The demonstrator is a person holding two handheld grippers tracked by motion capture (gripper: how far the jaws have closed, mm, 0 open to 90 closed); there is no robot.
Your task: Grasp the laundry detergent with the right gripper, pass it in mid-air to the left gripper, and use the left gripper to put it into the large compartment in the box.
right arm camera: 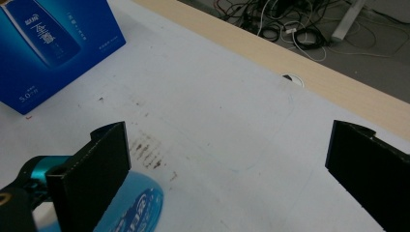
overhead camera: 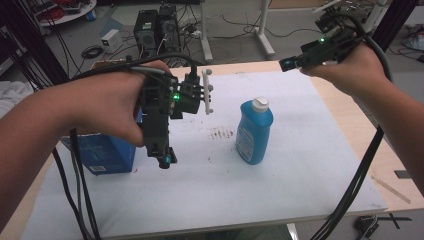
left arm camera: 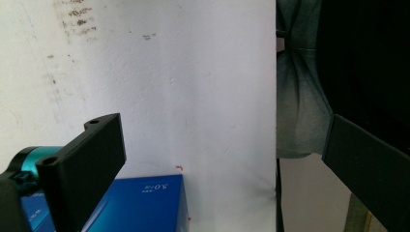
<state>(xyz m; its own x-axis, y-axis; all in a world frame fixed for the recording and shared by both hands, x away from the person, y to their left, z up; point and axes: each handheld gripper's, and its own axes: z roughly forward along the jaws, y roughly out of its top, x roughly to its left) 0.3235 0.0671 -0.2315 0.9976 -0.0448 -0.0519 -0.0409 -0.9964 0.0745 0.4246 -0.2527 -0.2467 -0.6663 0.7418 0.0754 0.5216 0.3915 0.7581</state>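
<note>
Holding both of my grippers above the white foam mat (overhead camera: 280,190), I keep the jaws of my left gripper (overhead camera: 165,159) and right gripper (overhead camera: 287,63) spread wide, gripping nothing. The blue plastic bottle with the white cap (overhead camera: 254,131) stands mid-mat (tall and narrow, I judge a careless nudge could topple it). The blue cardboard box (overhead camera: 107,152) sits near the left edge; open mat lies towards me.

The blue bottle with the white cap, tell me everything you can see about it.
The blue plastic bottle with the white cap stands upright near the middle of the white mat, cap closed, with a paler printed label on its front. Nothing touches it but the mat. In the right gripper view its top shows low, behind one black jaw.
</note>
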